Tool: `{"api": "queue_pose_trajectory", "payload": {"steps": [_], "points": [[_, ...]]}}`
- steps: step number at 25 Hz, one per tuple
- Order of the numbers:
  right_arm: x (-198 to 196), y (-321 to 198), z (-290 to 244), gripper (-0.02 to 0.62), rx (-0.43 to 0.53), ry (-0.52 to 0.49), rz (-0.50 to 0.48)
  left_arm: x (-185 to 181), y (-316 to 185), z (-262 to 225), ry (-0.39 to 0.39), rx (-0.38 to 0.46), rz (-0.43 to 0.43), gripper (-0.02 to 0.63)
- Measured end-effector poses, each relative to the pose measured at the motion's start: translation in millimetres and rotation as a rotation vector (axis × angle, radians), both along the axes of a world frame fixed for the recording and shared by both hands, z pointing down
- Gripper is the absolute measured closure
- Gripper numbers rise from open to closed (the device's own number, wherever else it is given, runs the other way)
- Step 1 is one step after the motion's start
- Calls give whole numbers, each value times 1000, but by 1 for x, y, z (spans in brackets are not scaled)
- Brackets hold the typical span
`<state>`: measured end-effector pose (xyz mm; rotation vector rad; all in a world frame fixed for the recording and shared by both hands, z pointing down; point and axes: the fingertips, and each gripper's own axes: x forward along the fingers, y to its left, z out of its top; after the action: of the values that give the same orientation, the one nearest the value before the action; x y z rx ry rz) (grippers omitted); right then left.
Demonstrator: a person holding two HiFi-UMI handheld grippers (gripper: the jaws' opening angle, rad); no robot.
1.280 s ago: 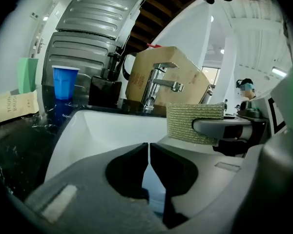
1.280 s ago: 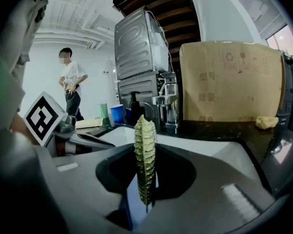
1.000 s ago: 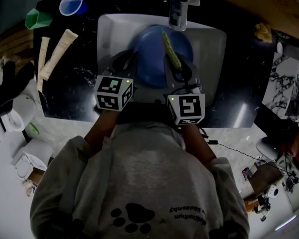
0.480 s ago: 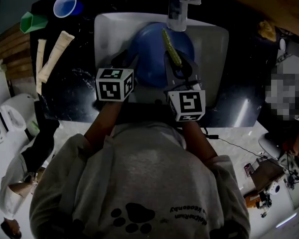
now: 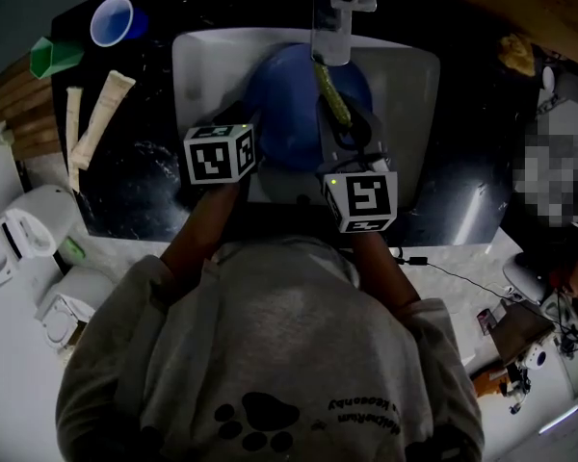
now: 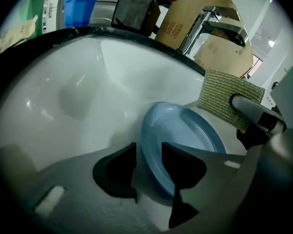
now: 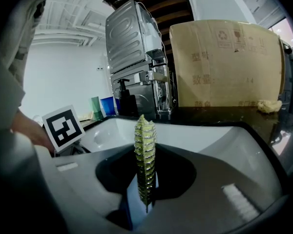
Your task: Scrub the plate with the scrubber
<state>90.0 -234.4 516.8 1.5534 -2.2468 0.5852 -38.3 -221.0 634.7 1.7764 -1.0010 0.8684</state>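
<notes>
Head view: the plate [image 5: 284, 104] lies in the white sink [image 5: 405, 75] at 12 o'clock from the operator, directly below the faucet [image 5: 332, 17]. The left tool [image 5: 243, 121] sits at the plate's 8 o'clock rim. The right tool [image 5: 345, 135] sits at the 4 o'clock rim and carries the scrubber [image 5: 332, 99], which points toward 12 o'clock across the plate's right half. Left gripper view: the jaws have just been opening and stand apart. The plate rim passes through the gap between them and no pad is seen pressing on it, so the plate is judged unsecured. The scrubber hangs at the plate's 2 o'clock edge; contact with the plate cannot be confirmed. Right gripper view: the jaws are clamped on the lower end of the scrubber, which stands edge-on and upright between them, with blue plate surface showing beneath. Hazards: if scrubbing begins before the left tool closes on the rim, stroke pressure can slide or spin the plate in the smooth sink. A closure made off-centre can miss the thin rim. The scrubber, held by one end only, can fold or pull free under load. A stroke toward 12 o'clock can strike the faucet.
</notes>
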Motion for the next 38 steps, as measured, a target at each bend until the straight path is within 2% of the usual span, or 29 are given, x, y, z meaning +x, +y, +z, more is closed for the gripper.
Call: {"api": "queue_pose_trajectory", "payload": {"steps": [4,8,12,16,21,23,25,28,31,34,36,38], "points": [[4,-4,-2,525,2,-15,13,3,-1,5,-14,-19,1,437],[8,-6,-5,525,8,-25,26,6,7,14,0,-84,-16,437],[11,-6,-4,525,7,-37,41,9,10,16,-10,-109,-15,437],[14,-6,-3,525,7,-41,52,15,13,19,11,-144,-35,437],[16,-3,-5,525,10,-43,53,25,22,22,57,-225,-83,439],[17,-2,-5,525,11,-45,57,29,27,25,62,-264,-100,479],[18,-1,-6,525,12,-46,59,32,32,29,55,-293,-104,547],[21,2,-7,525,16,-45,61,36,36,30,59,-320,-102,553],[25,6,-8,525,17,-40,66,38,36,31,89,-346,-129,562],[30,11,-9,525,15,-32,68,41,33,28,166,-357,-186,578],[32,14,-10,525,11,-24,67,45,31,24,215,-343,-204,588],[33,16,-12,525,11,-17,64,47,28,16,230,-301,-176,586]]}}
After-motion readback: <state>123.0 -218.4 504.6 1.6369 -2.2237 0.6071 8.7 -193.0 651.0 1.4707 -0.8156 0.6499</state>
